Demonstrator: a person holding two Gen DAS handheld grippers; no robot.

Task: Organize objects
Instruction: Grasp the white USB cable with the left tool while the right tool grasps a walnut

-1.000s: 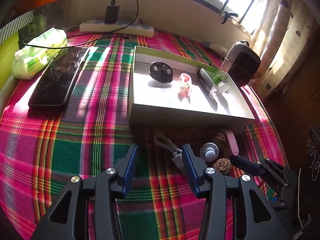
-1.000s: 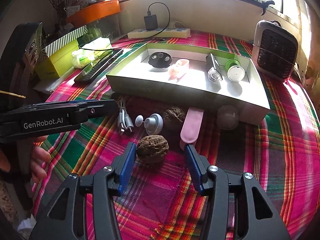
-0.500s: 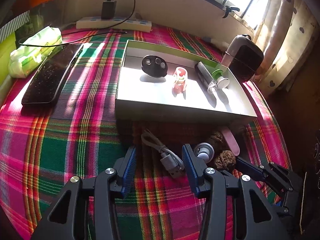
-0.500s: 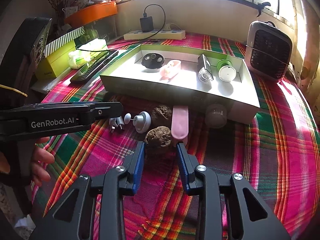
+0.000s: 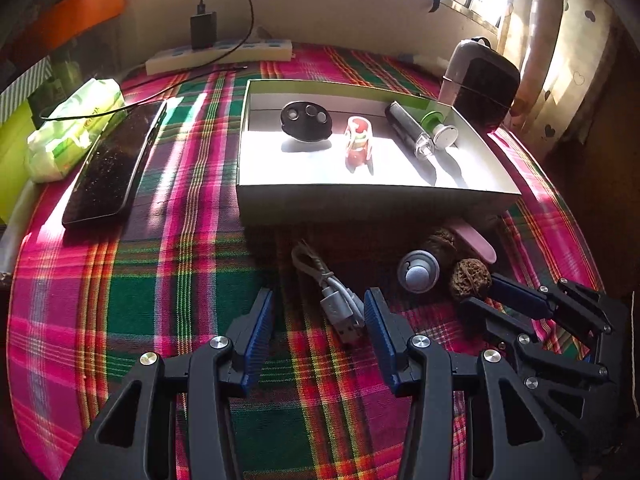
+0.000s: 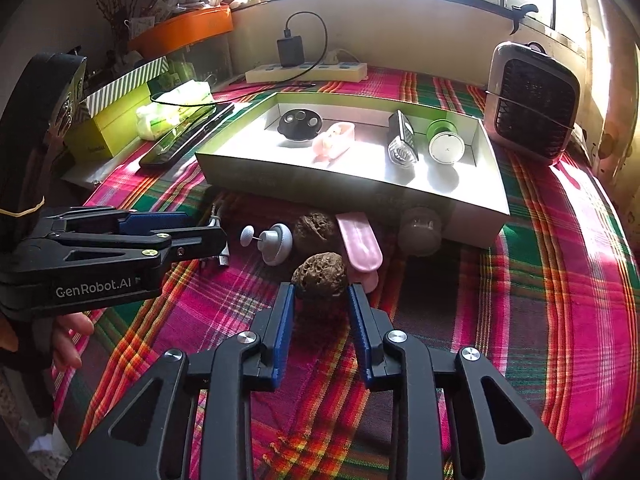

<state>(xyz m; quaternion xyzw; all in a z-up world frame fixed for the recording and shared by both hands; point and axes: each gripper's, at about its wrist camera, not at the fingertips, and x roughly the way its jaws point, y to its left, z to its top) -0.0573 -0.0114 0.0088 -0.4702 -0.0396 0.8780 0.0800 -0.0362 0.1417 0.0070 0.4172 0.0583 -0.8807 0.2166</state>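
On the plaid cloth at mid-frame, a wrinkled brown walnut sits in front of a second walnut, a pink oblong case, a grey knob and a white cable, all before the shallow white tray holding small items.

Each handheld gripper, the left gripper and the right gripper, is a black plastic frame of angular struts with triangular cut-outs, joined by round silver screws. Both carry two narrow fingers lined with ribbed blue pads. Seen from the right wrist camera, the left gripper's side bears white "GenRobot.AI" lettering and small brass-coloured screws, with a yellowish band around its dark body.
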